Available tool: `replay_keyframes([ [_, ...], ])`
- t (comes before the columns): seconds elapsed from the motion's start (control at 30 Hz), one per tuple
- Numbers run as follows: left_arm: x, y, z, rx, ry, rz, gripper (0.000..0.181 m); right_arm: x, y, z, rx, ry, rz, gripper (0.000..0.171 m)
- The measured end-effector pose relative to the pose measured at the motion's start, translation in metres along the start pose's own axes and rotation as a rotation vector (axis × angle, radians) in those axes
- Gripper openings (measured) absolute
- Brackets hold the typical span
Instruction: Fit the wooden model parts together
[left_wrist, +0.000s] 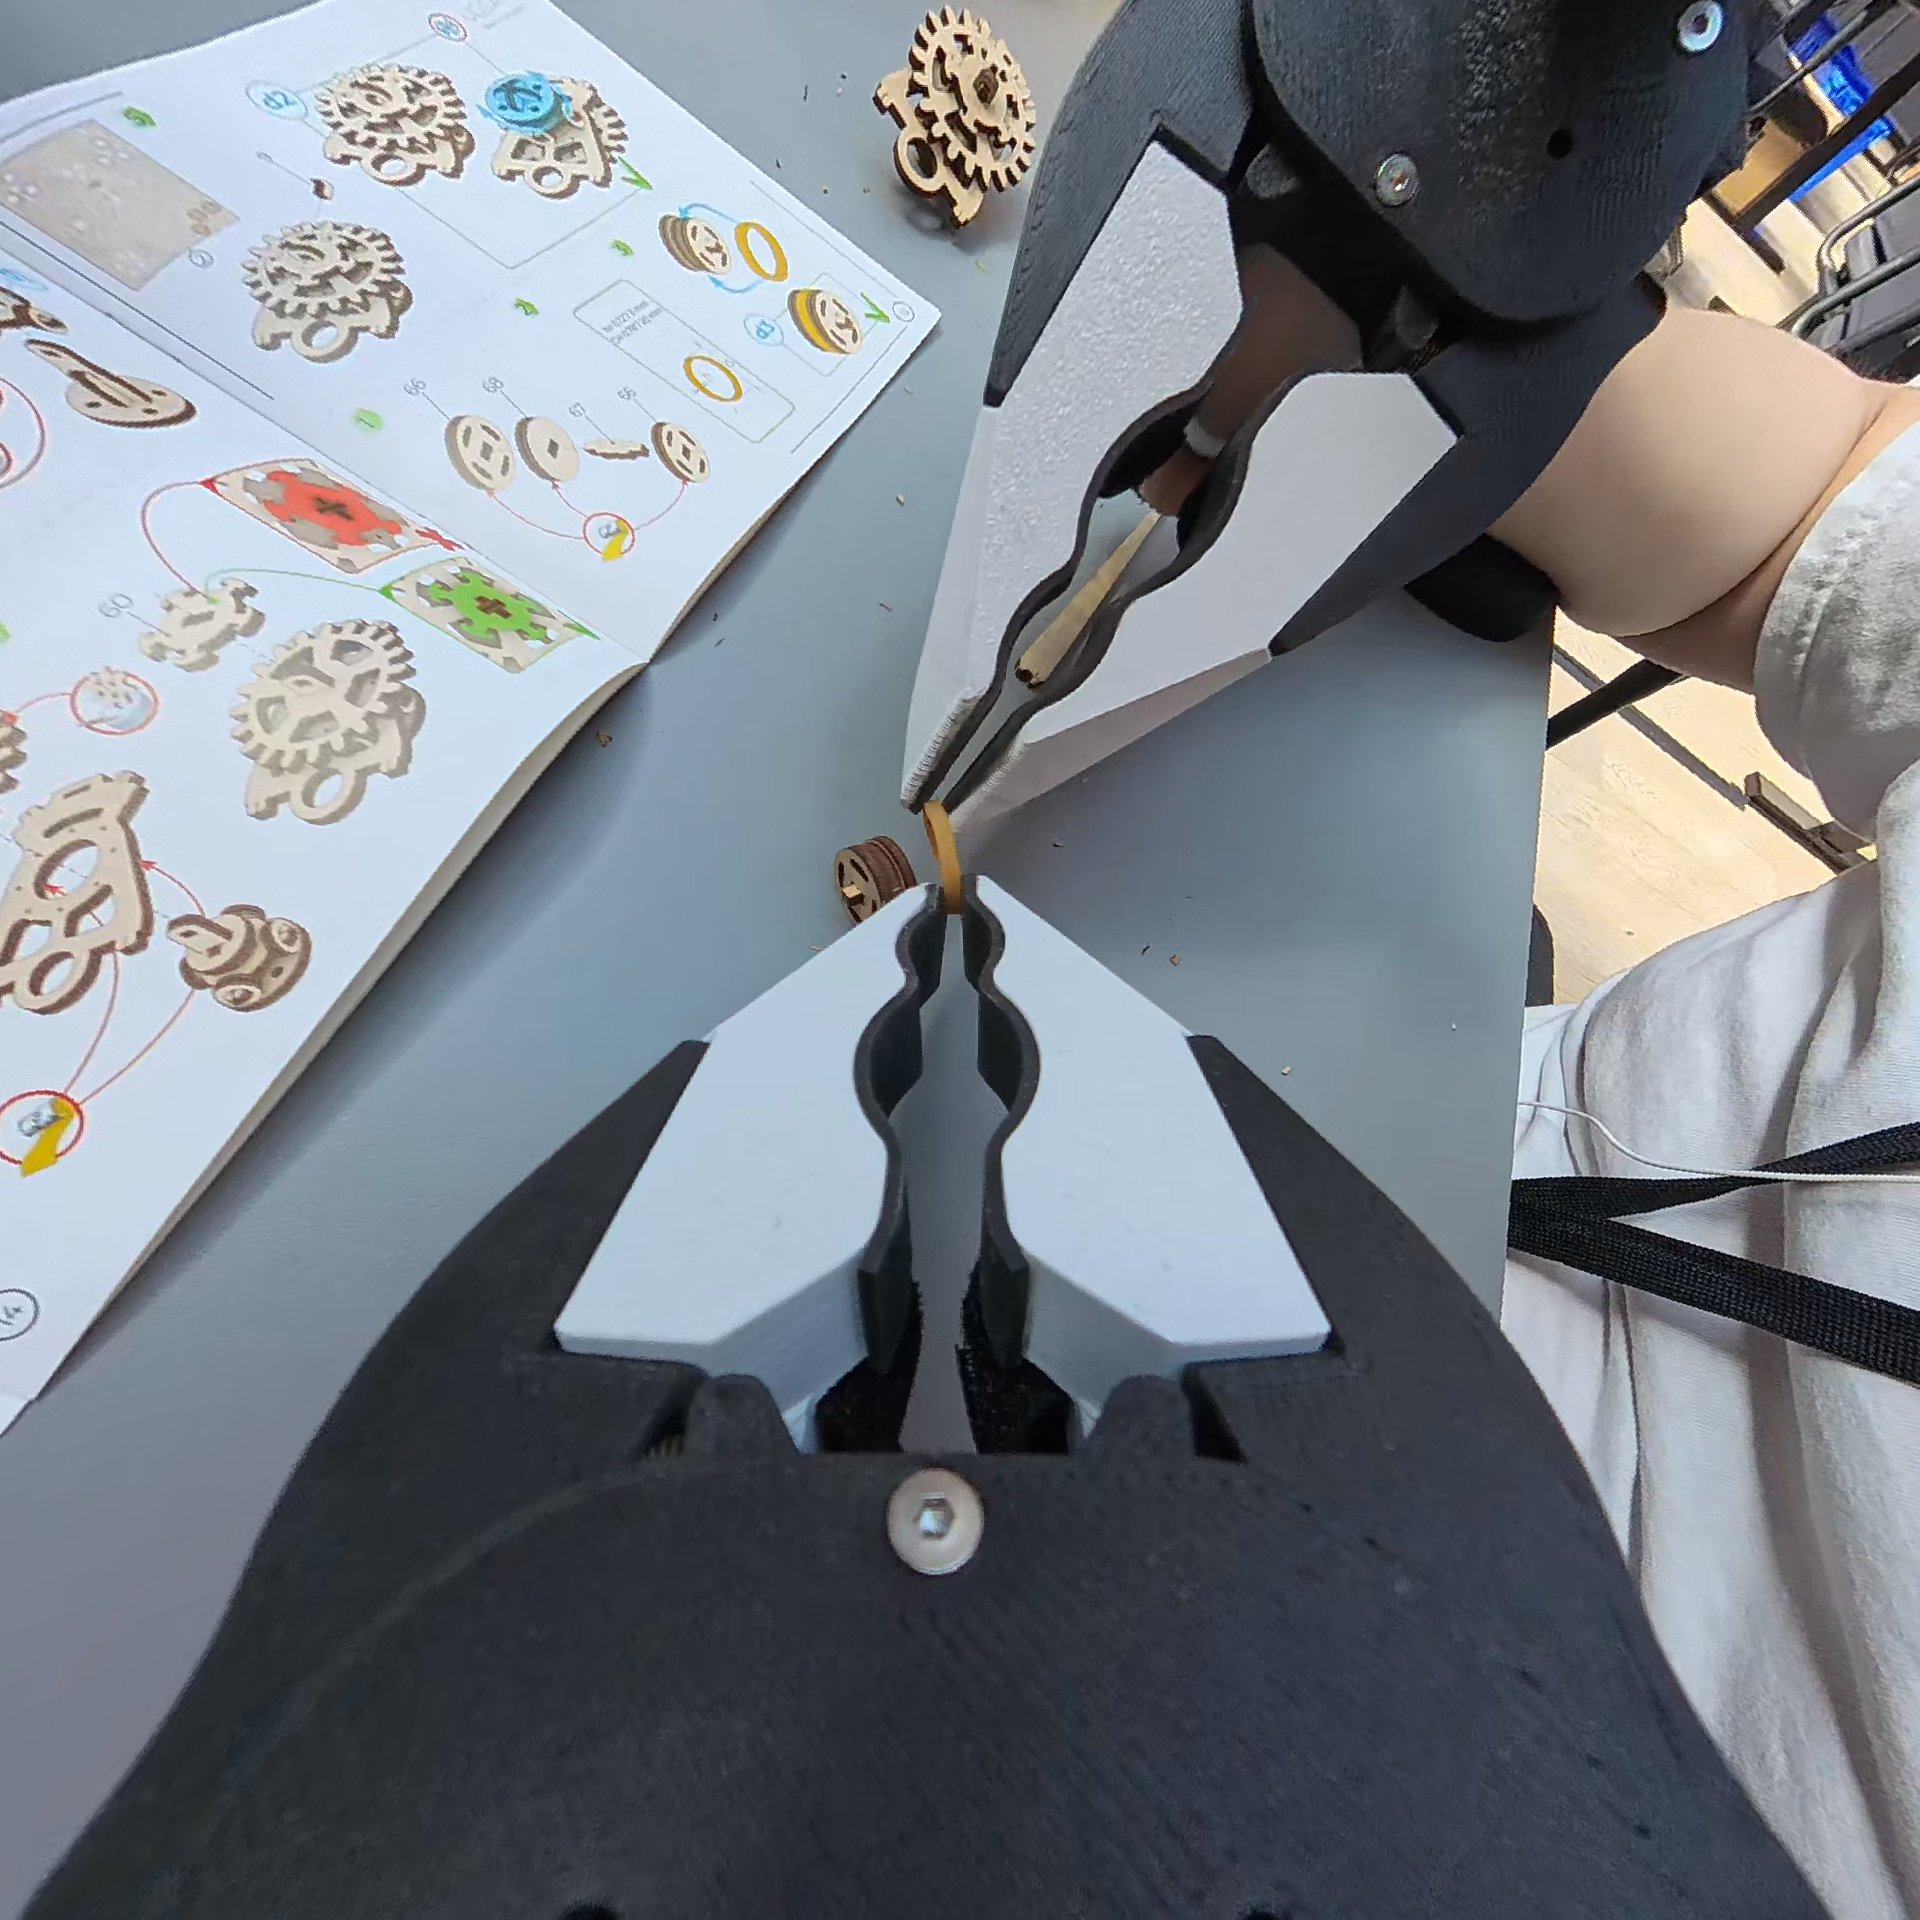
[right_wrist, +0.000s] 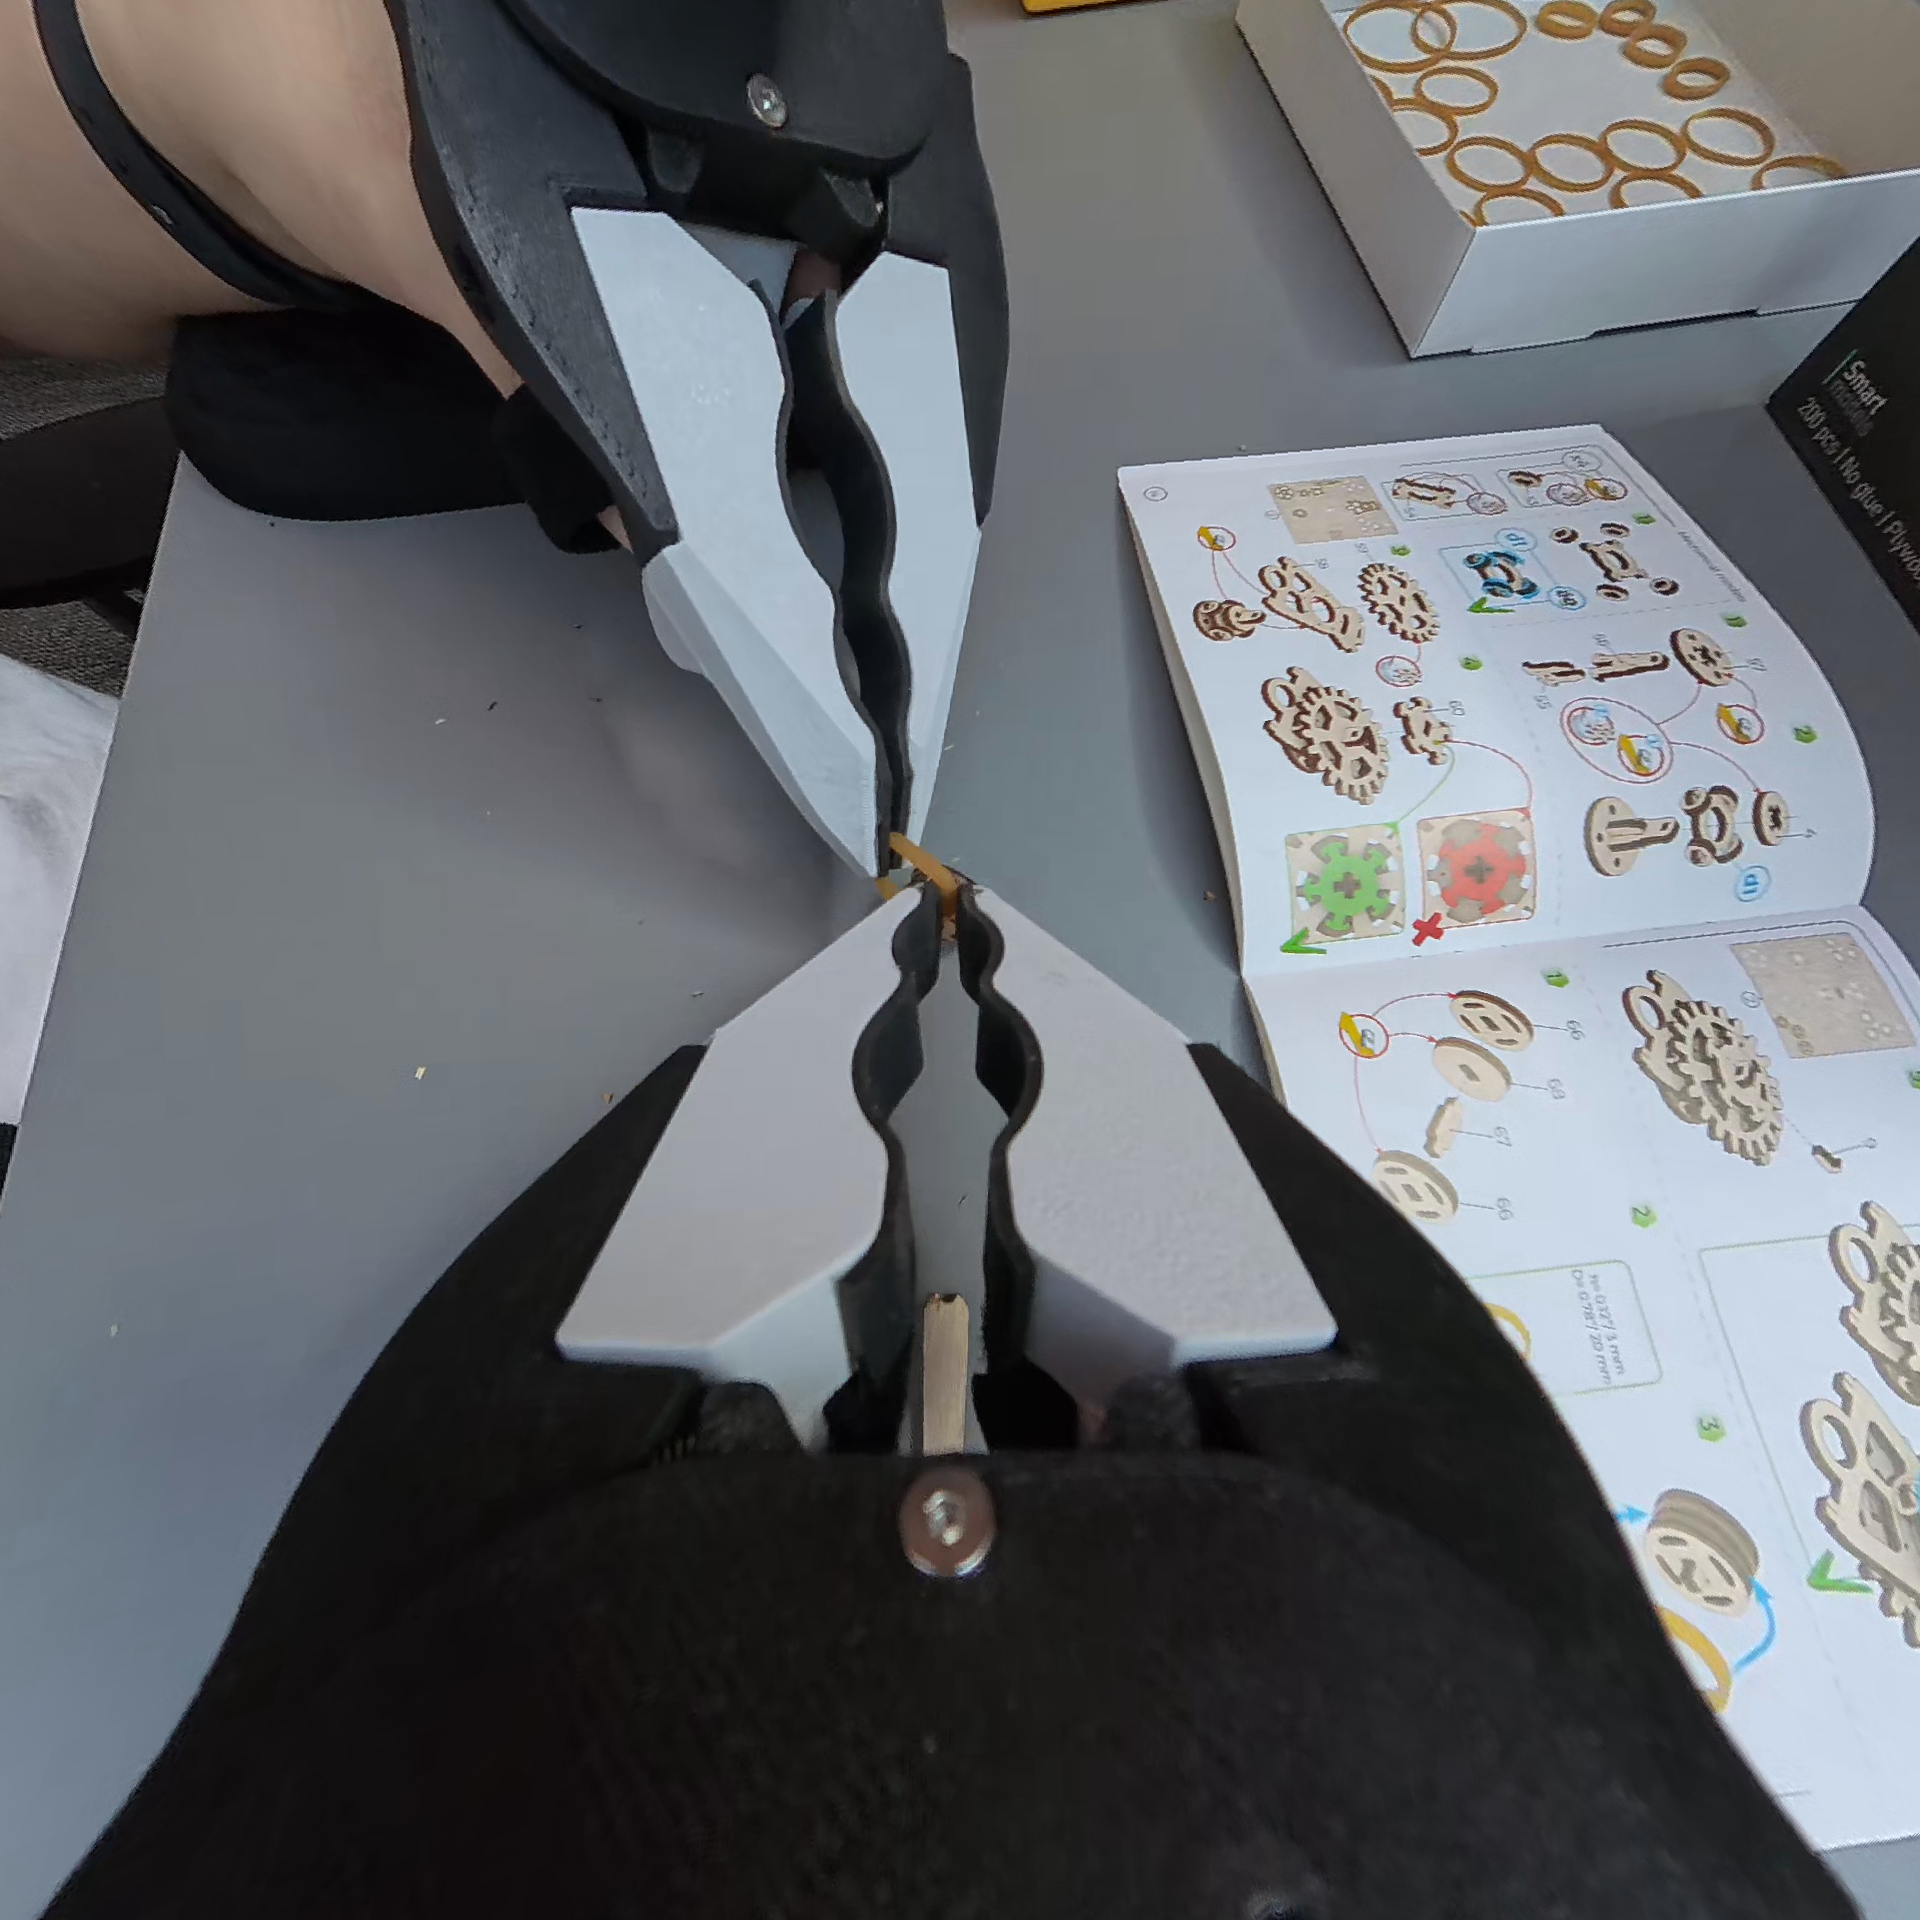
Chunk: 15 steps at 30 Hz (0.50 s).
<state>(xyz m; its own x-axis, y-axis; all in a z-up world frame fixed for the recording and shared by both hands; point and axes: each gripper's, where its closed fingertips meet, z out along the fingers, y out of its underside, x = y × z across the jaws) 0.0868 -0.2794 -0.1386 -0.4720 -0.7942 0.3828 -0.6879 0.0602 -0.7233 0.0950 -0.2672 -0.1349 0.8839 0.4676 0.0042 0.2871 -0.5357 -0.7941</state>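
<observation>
A small yellow rubber band (left_wrist: 938, 847) is stretched between both grippers above the grey table (left_wrist: 1299, 883). My left gripper (left_wrist: 951, 896) is shut on its near end. My right gripper (left_wrist: 932, 795) comes in from the upper right and is shut on the other end. In the right wrist view the band (right_wrist: 920, 857) sits between my right gripper (right_wrist: 948, 902) and the left gripper (right_wrist: 896, 847). A thin wooden stick (right_wrist: 943, 1371) lies back between the right gripper's fingers. A small round wooden wheel (left_wrist: 873, 878) lies on the table just left of the band.
An open instruction booklet (left_wrist: 312, 520) lies on the left. A wooden gear assembly (left_wrist: 956, 114) lies beyond it. A white box of rubber bands (right_wrist: 1558, 125) and a black box (right_wrist: 1860, 468) stand at the far side. The table edge (left_wrist: 1527, 935) is beside a person's lap. My two grippers' fingertips are within a few centimetres of each other. Left tips and right tips are each some 9 cm from the thin wooden stick (right_wrist: 943, 1371).
</observation>
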Motion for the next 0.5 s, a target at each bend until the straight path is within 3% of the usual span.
replay_keyframes([
  [0.07,0.004,0.001,0.000,-0.006,0.021,0.019,0.003,-0.001,0.001,-0.001,-0.003,-0.009,0.014,0.001],
  [0.17,-0.002,0.006,-0.004,-0.065,-0.036,0.128,0.030,0.000,0.004,-0.003,-0.020,-0.004,0.028,0.000],
  [0.33,-0.026,0.001,-0.017,-0.118,-0.243,0.550,0.034,0.005,0.006,-0.005,-0.025,0.019,0.038,0.000],
  [0.5,-0.016,0.003,-0.009,-0.175,-0.030,0.620,0.035,0.008,0.011,-0.001,-0.053,0.059,0.008,0.000],
])
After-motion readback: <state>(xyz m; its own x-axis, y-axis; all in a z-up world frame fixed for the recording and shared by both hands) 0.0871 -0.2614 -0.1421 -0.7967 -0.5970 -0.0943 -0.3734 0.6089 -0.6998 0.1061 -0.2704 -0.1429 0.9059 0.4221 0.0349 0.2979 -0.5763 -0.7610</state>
